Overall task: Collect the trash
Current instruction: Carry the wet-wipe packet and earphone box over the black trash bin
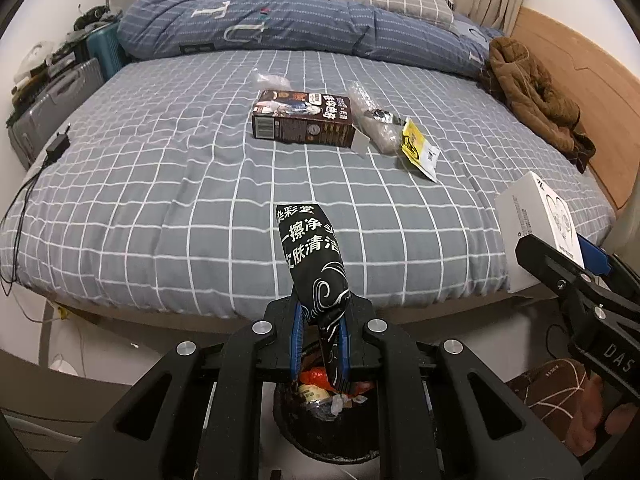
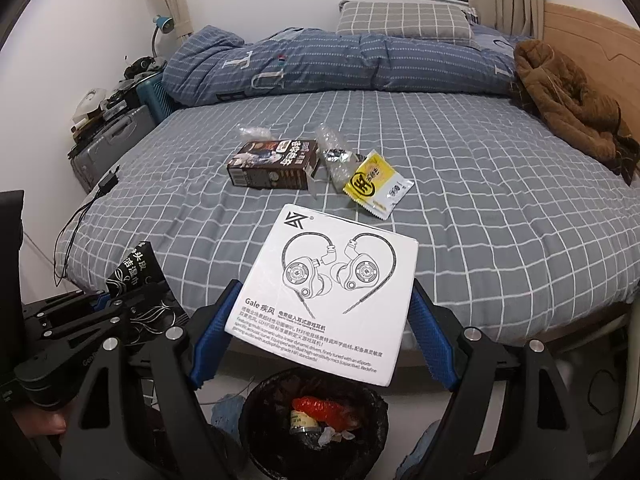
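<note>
Trash: black packet (image 1: 312, 264) pinched in left gripper (image 1: 320, 344), fingers closed tight on its lower end, packet sticking up toward 12 o'clock over bed (image 1: 160, 200) edge. White earphone box (image 2: 326, 292) sits between right gripper's (image 2: 320, 336) blue fingers (image 2: 434, 340), spread wide and pressing the box's two sides; box tilted, printed face up to cam.

Left view only: right gripper w/ box edge-on at 3 o'clock (image 1: 536, 232), a slippered foot (image 1: 560, 396) at 4 o'clock, fingers of a hand at 4 o'clock on the handle. Bin (image 1: 320, 424) mostly hidden behind the gripper body at 6 o'clock.

Right view only: box print (earphone drawing, "Gale"), bin (image 2: 316, 420) open at 6 o'clock w/ red wrapper (image 2: 324, 408) and scraps inside, left gripper w/ packet at 9 o'clock (image 2: 132, 276).

Both views: brown carton (image 1: 304, 120), clear plastic bag (image 1: 372, 120) and yellow sachet (image 1: 418, 148) still on bed near 12 o'clock, carton just left of bag, sachet just right. Charger (image 1: 58, 144) at bed's 9 o'clock edge, brown jacket (image 1: 532, 92) at 2 o'clock.

Both grippers angled down, side by side, above bin, just off bed's near edge.
</note>
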